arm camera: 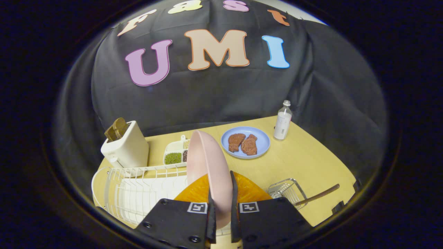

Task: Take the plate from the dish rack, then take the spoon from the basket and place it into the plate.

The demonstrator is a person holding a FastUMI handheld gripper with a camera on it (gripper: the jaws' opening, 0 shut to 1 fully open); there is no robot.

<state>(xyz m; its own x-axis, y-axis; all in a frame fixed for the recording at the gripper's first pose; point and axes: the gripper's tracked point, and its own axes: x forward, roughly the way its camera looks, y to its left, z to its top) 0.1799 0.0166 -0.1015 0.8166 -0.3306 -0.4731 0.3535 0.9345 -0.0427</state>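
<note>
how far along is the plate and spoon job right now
Done: nothing complete. In hand: hand-held gripper is shut on the pink plate, held upright on edge above the dish rack. Left: set the plate down, then move the spoon from the basket into it.

A wooden table (304, 162) is filling the lower middle of the frame. Lying on it: a toaster (125, 147) at left, a white rack (128, 188) below it, a divided tray (175, 152), a blue plate (262, 141) at centre, a bottle (282, 120) upper right, a wire basket (288, 191) lower right.
</note>
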